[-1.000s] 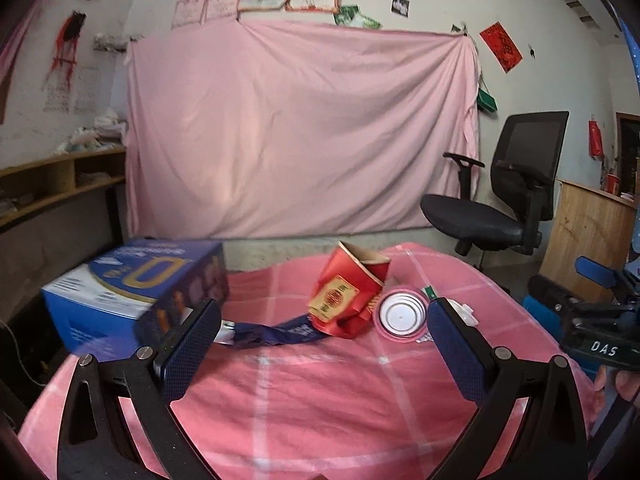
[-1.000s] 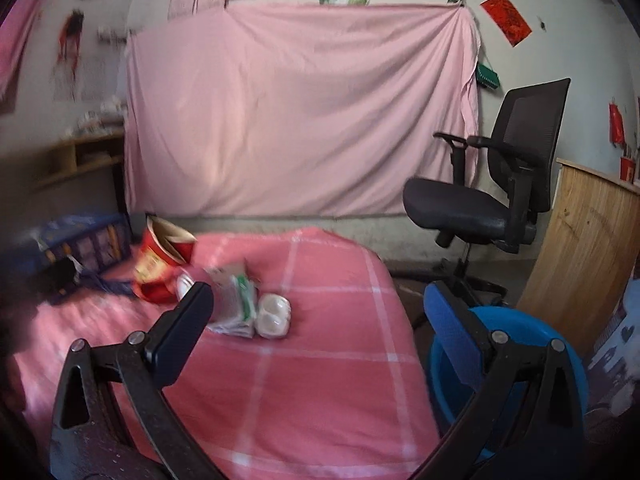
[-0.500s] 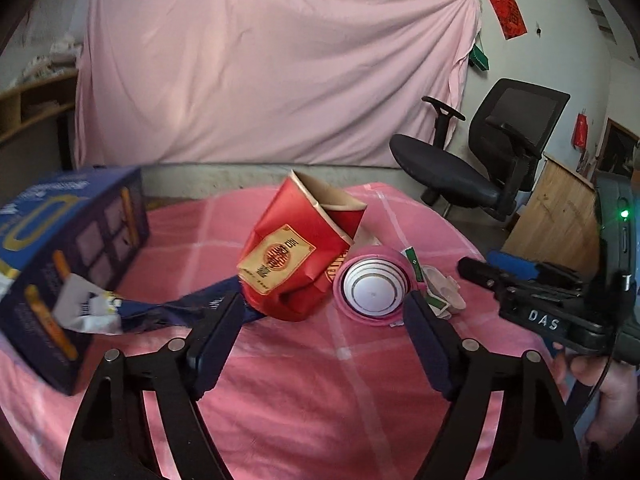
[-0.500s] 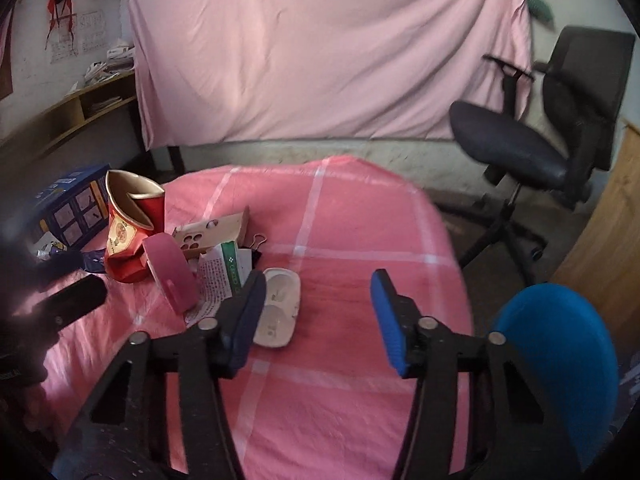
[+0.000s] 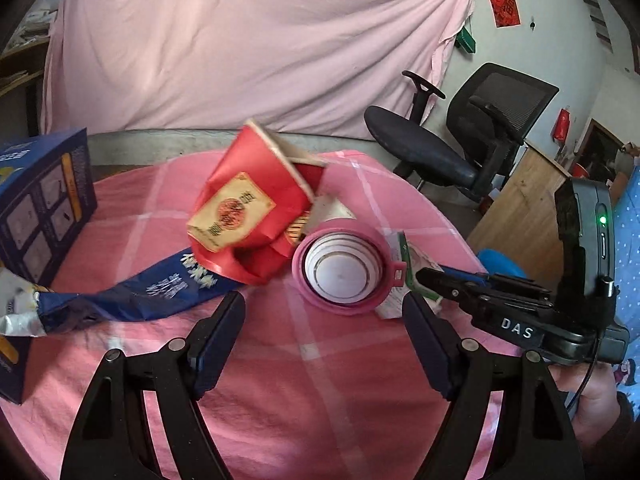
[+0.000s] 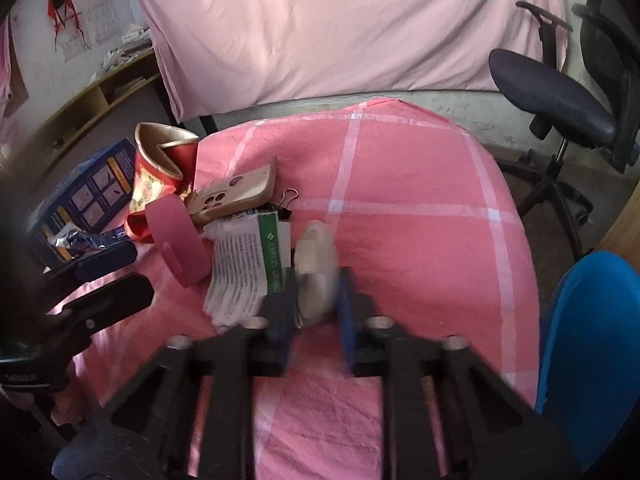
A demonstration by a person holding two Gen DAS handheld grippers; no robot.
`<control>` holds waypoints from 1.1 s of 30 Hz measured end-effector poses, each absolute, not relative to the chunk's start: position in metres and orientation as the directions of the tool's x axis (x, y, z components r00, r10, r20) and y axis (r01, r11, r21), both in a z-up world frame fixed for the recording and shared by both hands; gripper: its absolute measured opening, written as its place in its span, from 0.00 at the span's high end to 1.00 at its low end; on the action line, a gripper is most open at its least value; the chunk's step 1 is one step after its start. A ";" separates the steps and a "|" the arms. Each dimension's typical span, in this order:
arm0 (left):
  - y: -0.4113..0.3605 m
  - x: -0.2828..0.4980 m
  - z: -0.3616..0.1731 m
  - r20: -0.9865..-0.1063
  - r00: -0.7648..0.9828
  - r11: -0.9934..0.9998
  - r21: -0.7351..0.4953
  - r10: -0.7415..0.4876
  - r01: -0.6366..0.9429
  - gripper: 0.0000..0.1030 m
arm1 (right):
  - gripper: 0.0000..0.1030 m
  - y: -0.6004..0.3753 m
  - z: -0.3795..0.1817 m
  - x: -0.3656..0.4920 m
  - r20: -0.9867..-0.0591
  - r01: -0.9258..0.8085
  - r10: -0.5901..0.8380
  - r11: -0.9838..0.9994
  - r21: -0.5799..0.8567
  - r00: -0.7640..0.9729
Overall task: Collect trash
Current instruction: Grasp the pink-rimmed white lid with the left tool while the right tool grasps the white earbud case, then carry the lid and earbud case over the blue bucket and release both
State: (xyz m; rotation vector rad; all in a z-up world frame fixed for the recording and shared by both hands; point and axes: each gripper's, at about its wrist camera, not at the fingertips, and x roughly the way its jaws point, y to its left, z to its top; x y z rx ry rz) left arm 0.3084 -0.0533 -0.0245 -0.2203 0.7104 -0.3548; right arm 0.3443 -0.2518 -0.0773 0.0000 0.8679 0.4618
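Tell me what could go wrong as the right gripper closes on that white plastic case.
The right gripper straddles the white plastic case, and its left finger sits against the folded leaflet, so the paper may get pinched and dragged too. The case looks smooth and rounded and might squirt out. The left gripper hovers open near the pink collapsible cup; the two tools are close and could collide.

Your left claw (image 5: 323,342) has black plastic arms with silver screws and dark blue pads. Your right claw (image 6: 316,312) is built alike, with brighter blue pads. Its black body reads "DAS" in white, shows a green light and trails a thin black cable.
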 end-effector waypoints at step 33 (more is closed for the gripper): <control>-0.095 0.319 -0.027 -0.609 0.737 0.950 -0.273 -0.292 0.150 0.43 | 0.60 -0.293 -0.060 0.320 -0.641 -0.321 0.422 0.906 0.275 0.641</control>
